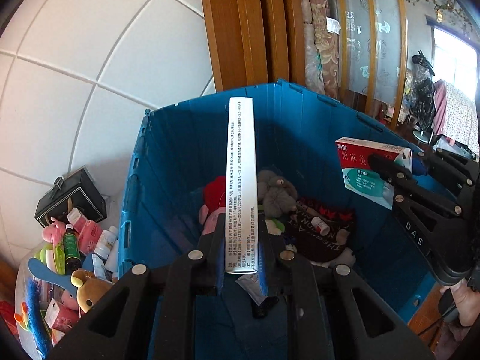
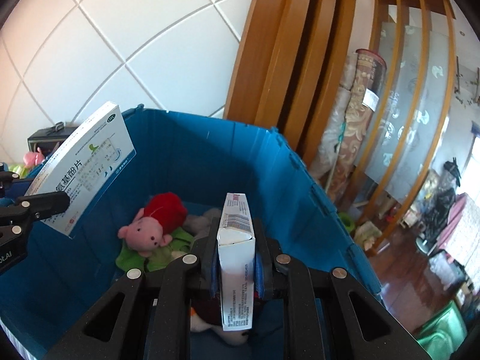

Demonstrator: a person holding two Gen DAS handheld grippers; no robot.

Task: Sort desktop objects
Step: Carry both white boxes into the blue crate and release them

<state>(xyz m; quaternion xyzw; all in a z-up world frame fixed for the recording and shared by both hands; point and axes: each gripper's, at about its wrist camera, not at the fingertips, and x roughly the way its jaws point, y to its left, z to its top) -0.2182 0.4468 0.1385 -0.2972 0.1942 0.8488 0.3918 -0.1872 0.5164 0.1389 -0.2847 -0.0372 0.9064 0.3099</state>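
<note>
While both arms hang over a deep blue crate [image 1: 168, 162], each hand-held gripper pinches a medicine box. The left hand-held gripper [image 1: 241, 252] clamps a long white box [image 1: 241, 180] edge-on, its printed side facing up, above the crate's interior. The right hand-held gripper [image 2: 235, 267] squeezes a red and teal box [image 1: 369, 168] by its narrow sides, also above the crate. In the bottom of the crate lie a pink plush pig with a red hat [image 2: 153, 225], a grey plush toy [image 1: 276, 193], a dark cloth [image 1: 324, 231] and a small white bottle [image 1: 320, 225]. Just left of the crate, a heap of toys, bottles and packets [image 1: 72, 258] sits beside a black case [image 1: 70, 198], against a white tiled wall [image 1: 105, 45].
</note>
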